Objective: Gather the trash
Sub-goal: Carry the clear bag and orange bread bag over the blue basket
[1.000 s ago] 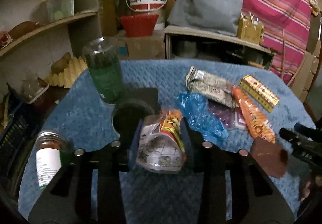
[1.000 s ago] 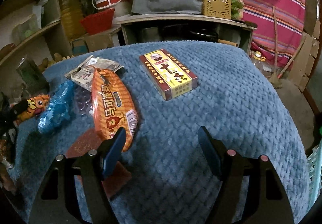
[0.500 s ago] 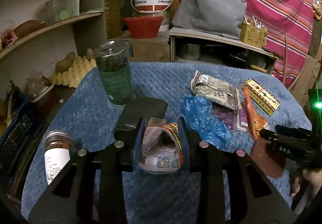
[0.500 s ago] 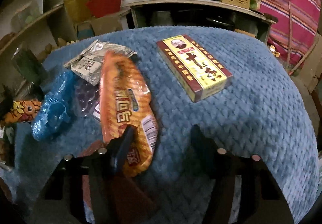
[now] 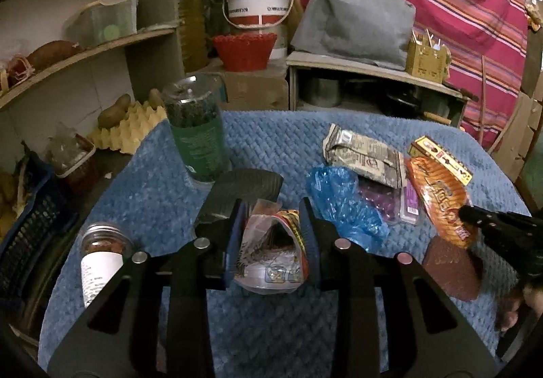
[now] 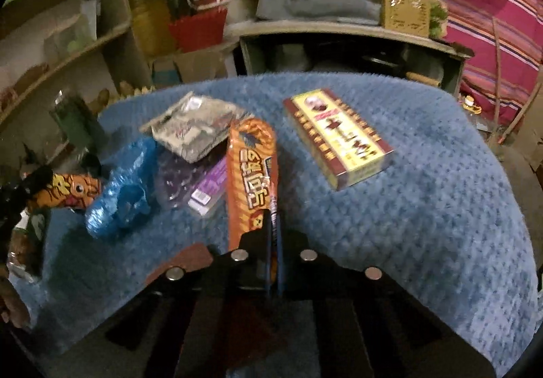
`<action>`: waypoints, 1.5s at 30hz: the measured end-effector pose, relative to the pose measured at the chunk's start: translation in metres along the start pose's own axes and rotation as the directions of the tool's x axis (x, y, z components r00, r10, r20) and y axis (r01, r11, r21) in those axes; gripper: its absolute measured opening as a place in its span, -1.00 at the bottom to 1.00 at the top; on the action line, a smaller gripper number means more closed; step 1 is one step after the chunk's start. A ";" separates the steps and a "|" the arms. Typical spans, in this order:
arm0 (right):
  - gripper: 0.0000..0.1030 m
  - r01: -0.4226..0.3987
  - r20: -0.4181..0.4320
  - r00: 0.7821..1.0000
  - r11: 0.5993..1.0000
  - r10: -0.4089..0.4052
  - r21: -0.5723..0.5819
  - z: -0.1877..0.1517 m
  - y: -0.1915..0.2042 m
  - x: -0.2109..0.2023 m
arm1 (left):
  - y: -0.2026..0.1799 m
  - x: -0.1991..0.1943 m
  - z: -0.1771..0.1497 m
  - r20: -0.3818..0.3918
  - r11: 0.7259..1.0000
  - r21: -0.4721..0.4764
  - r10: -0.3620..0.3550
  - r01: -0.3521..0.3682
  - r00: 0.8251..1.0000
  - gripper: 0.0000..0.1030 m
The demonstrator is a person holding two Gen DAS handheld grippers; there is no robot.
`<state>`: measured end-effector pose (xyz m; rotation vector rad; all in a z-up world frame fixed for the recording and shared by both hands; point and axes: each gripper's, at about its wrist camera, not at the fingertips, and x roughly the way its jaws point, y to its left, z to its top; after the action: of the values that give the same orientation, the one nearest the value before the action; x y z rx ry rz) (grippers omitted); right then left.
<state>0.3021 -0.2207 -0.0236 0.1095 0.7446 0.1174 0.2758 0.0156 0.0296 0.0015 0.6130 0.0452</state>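
My left gripper [image 5: 270, 208] is shut on a crumpled orange-and-clear snack bag [image 5: 271, 256], held just above the blue cloth [image 5: 258, 337]. At the right of the left wrist view, my right gripper [image 5: 475, 216] pinches the near end of a long orange snack wrapper [image 5: 437, 198]. In the right wrist view the right gripper [image 6: 273, 218] is shut on that orange wrapper [image 6: 251, 167], whose edge is folded up between the pads. A blue plastic bag [image 6: 122, 194], a grey foil wrapper [image 6: 193, 130] and a purple clear packet [image 6: 203, 188] lie left of it.
A yellow-and-red box [image 6: 339, 137] lies to the right of the wrapper. A tall green jar [image 5: 197, 133], a black lid [image 5: 244, 188] and a white-labelled jar [image 5: 101, 259] stand at the left. A brown flat piece [image 5: 451, 266] lies near the right gripper. Shelves and a low table crowd the back.
My right gripper moved forward over the orange wrapper and its jaws closed on the wrapper's near end. The left gripper kept its hold on the snack bag and stayed put.
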 end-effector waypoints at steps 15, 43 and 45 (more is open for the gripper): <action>-0.96 -0.016 0.065 0.998 0.998 0.012 0.068 -0.023 -0.052 -0.088 | -0.041 -0.076 0.008 0.090 0.998 0.064 -0.025 0.020 0.996 -0.44; -0.96 0.247 0.097 0.952 0.915 -0.291 0.320 -0.108 -0.272 -0.266 | -0.314 -0.172 -0.037 0.066 0.873 0.299 -0.422 0.386 0.904 -0.47; -0.96 0.259 0.094 0.947 0.906 -0.306 0.335 -0.113 -0.283 -0.272 | -0.332 -0.177 -0.044 0.049 0.854 0.306 -0.455 0.421 0.889 -0.47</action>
<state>0.0462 -0.5332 0.0356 0.3138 0.6218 -0.2899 0.1199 -0.3239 0.0908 0.1461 0.4824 -0.4892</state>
